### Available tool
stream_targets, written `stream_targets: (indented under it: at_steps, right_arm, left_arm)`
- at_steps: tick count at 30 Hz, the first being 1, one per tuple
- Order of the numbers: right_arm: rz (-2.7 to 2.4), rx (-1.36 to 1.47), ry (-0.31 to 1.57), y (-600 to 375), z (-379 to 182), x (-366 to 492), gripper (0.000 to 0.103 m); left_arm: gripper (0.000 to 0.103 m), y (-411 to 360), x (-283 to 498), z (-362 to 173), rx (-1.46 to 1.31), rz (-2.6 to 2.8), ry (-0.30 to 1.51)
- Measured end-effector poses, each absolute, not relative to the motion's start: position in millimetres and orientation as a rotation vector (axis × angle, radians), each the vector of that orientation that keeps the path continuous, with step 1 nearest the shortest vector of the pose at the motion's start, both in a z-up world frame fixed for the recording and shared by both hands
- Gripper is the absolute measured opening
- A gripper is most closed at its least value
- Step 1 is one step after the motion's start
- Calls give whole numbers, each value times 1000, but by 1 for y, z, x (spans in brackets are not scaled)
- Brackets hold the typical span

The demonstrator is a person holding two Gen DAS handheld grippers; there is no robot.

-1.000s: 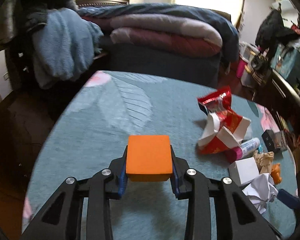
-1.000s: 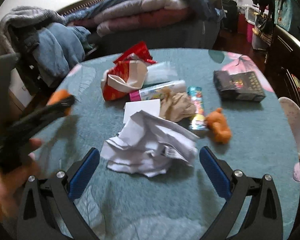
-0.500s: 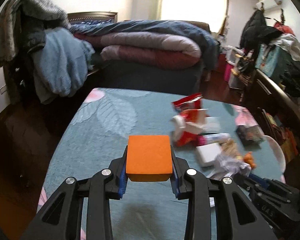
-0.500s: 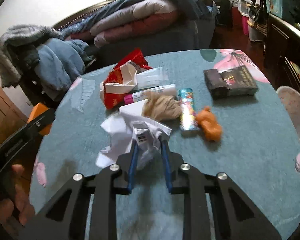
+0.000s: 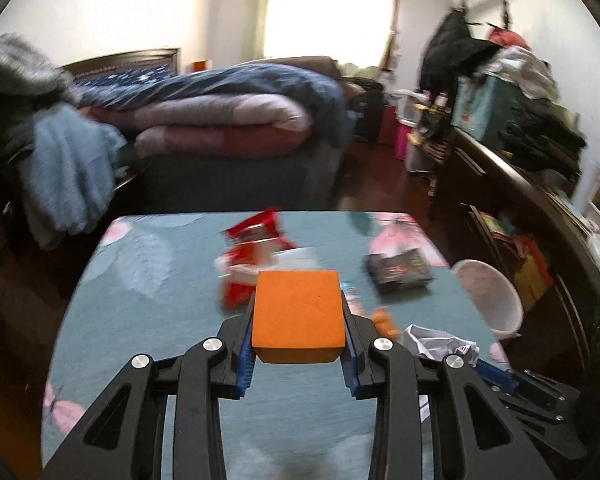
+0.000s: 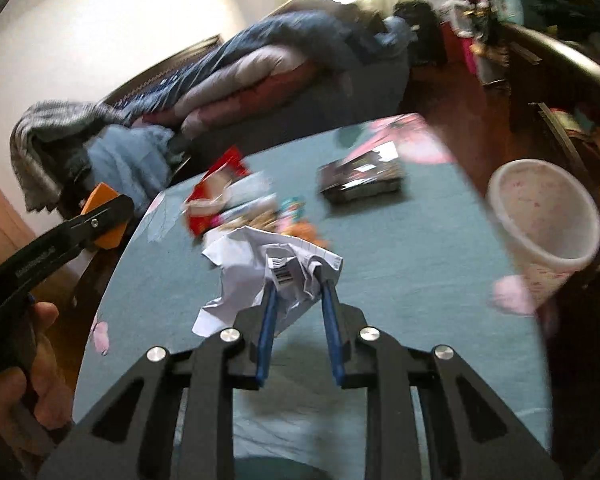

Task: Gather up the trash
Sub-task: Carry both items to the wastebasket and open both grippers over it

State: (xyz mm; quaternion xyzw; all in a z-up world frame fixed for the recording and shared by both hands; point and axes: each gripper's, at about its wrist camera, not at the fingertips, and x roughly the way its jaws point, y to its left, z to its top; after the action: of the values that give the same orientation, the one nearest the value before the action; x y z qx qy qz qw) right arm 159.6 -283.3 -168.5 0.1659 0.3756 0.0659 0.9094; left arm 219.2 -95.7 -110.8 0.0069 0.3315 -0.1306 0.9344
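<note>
The right gripper [image 6: 296, 284] pinched a crumpled wad of white paper [image 6: 260, 264] between its blue pads, the wad bulging out ahead of and left of the fingertips, above the teal table [image 6: 400, 280]. Light and soft, it looked likely to slip unless gripped through its thick middle. The left gripper [image 5: 298, 312] was clamped on an orange foam block [image 5: 298, 316]. A pale bin [image 6: 540, 216] stood to the right.
</note>
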Motion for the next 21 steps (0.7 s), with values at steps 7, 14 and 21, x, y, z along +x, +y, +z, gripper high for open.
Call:
stream_targets:
  at_steps: [7,14,21]
  right_arm:
    - [-167,294,666,-386,-162,125,24]
    - [-362,362,649,-488,-191,128,24]
    - [-422,398,651,-552,-231,166,26]
  left_arm:
    - [35,-211,226,-113,88,-462,671]
    - [35,-342,252,-141,155,-632,732]
    - [35,-429,289,-177,196,-686,799]
